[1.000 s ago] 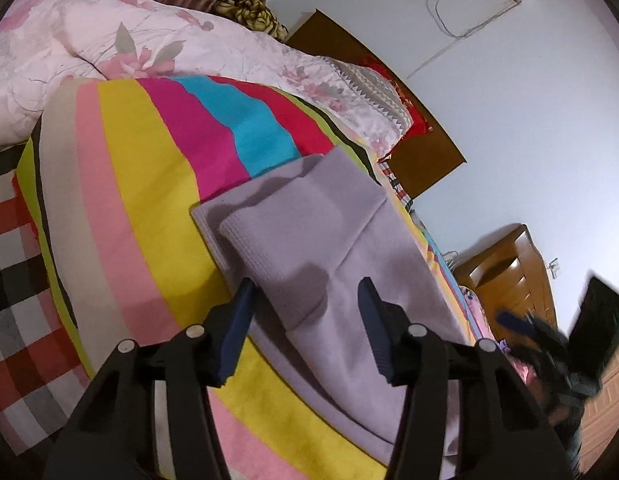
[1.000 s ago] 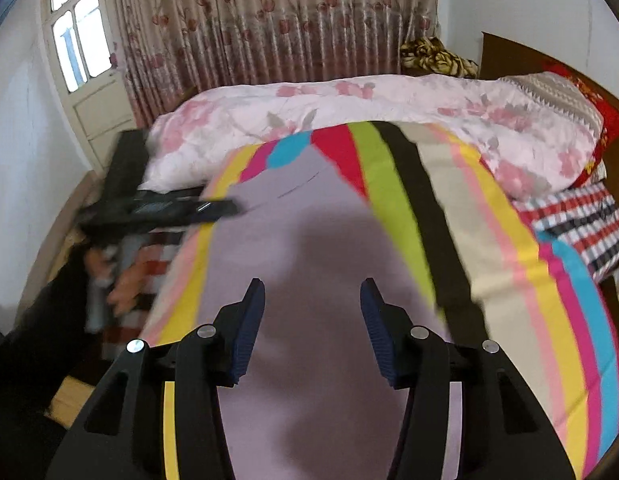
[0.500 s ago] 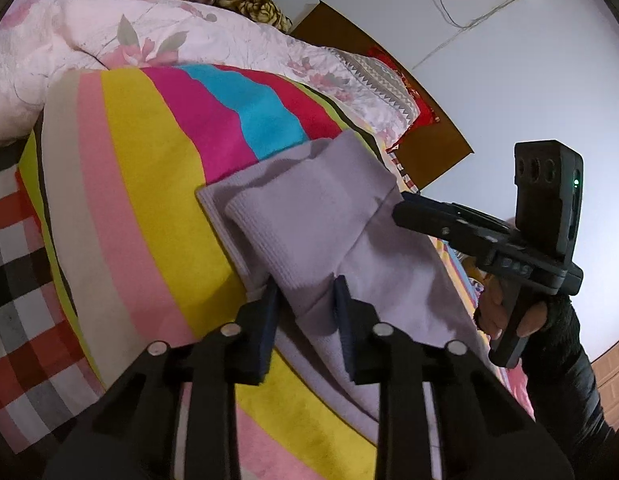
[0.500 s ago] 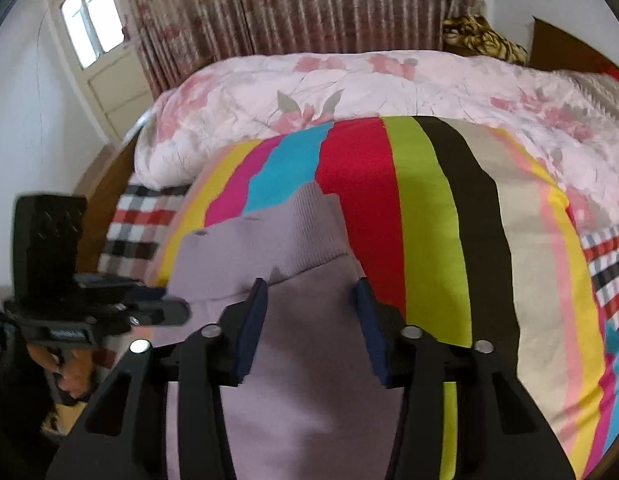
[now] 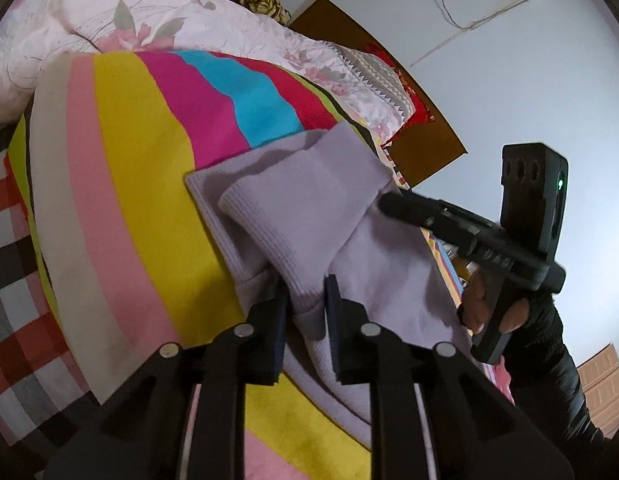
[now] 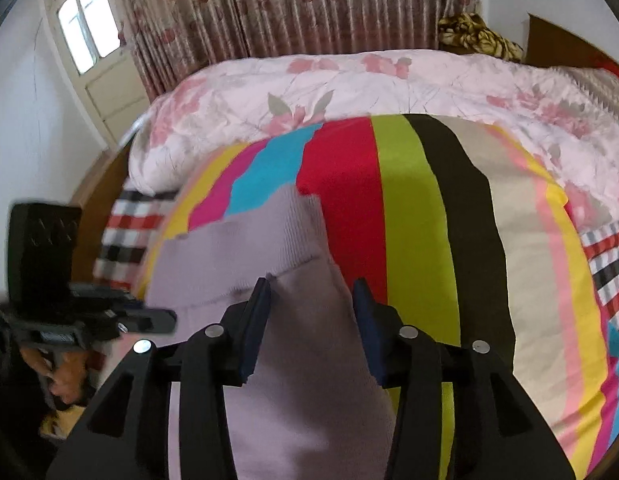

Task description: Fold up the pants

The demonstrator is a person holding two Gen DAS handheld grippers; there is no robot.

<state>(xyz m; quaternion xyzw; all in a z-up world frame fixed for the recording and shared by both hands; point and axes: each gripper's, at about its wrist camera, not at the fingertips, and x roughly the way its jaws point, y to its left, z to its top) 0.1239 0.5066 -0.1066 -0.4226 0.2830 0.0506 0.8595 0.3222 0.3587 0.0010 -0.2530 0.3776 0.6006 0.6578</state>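
- The soft lilac knitted pants [image 5: 321, 216] lie along the bed on the bright multicoloured striped blanket [image 5: 129, 168], with the ribbed waistband end farthest from me
- My left tool [image 5: 305, 300] has its two blue-padded fingers pinched on the near corner of the ribbed band, and the cloth bunches between them
- My right tool [image 6: 309, 300] straddles the opposite edge of the same band; its fingers stand apart with cloth between them, not yet squeezing, as far as I can tell
- To do this step well, I judge I should clamp the right side fully before lifting, catching both layers of the band, not just the top one
- Then I should raise both corners evenly and keep the edge taut, so the fold line runs straight across
- The knit looks limp and stretchy, so a lopsided pull would likely skew it
- I should avoid snagging the striped blanket underneath, or dragging it towards the pink floral quilt [image 6: 349, 84]
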